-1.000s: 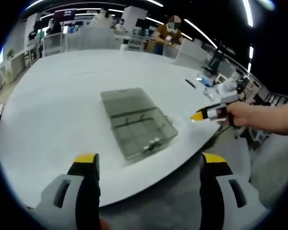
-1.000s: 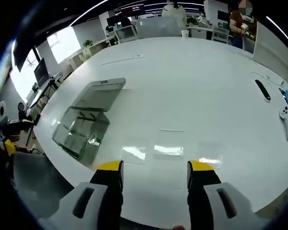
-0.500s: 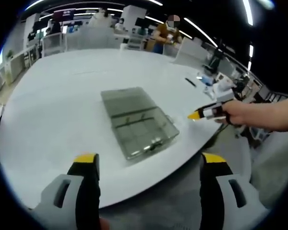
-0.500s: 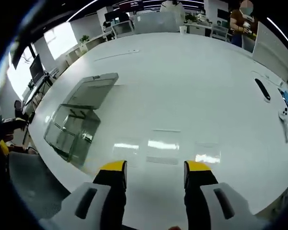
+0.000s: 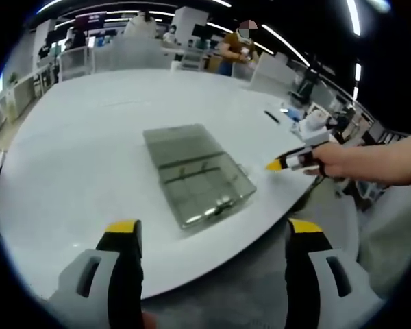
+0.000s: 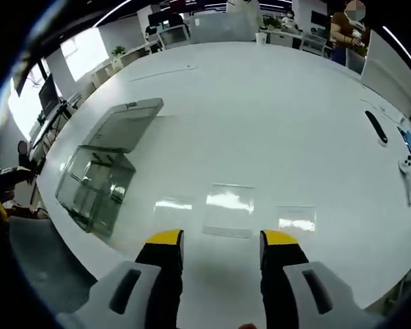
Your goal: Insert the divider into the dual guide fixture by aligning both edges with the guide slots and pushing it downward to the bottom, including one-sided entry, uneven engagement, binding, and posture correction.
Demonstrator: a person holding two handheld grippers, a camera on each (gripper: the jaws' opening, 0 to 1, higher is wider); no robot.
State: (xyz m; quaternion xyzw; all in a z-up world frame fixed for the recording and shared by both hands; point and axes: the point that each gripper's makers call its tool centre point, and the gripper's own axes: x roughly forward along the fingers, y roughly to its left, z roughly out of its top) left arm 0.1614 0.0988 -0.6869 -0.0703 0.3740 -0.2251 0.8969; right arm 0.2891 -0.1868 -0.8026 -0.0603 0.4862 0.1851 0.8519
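Spanning open office – white table (image 6: 274, 110), glossy.

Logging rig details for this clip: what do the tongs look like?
Both left tongs and right tongs have two black jaws with yellow tips set in light grey housings with slot cutouts. In the left gripper view the right tongs show a yellow tip and black-and-white body.

No text, label, brand, number or sign can be read in either view; the far screens and desks are too blurred and small to make out.
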